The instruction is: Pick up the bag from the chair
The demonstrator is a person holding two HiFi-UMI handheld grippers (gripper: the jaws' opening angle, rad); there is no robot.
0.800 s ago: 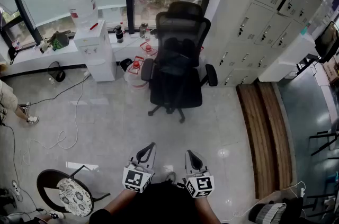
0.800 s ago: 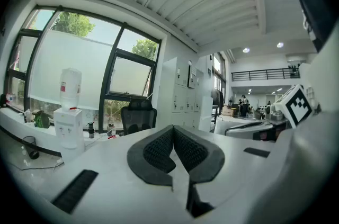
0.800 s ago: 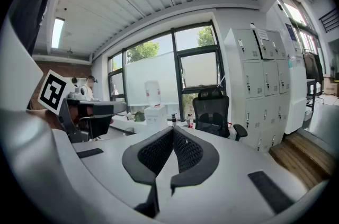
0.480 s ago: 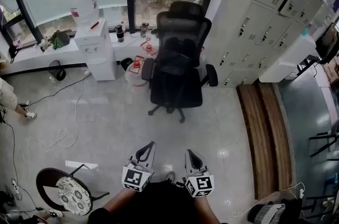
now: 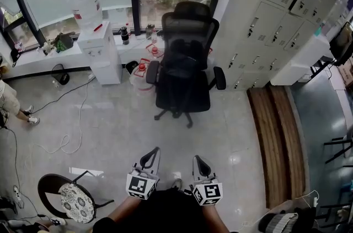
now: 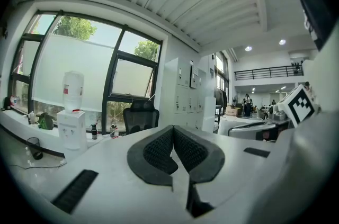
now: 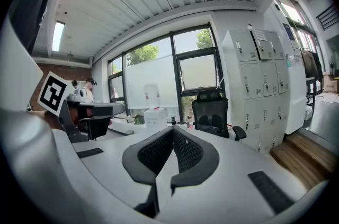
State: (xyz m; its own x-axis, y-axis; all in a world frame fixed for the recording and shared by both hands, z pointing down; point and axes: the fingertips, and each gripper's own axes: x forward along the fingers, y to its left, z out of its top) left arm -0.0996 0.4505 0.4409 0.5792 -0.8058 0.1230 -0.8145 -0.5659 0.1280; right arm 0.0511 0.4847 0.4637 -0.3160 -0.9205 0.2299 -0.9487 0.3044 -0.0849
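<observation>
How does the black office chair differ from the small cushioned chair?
The black office chair has a tall back and armrests; the small chair is low, with a round cushion. The office chair stands by the window; the small chair sits nearer you. Both have dark frames.

The bag cannot be told apart from the black chair (image 5: 182,69); the left edge crops a person (image 5: 6,103).

One black office chair (image 5: 185,61) at twelve o'clock. One water dispenser (image 5: 99,50) at eleven. Two red-capped jugs (image 5: 142,73) beside the chair. One round stool (image 5: 74,201) at eight. Two tools at six: left tool (image 5: 151,156), right tool (image 5: 199,161).
</observation>
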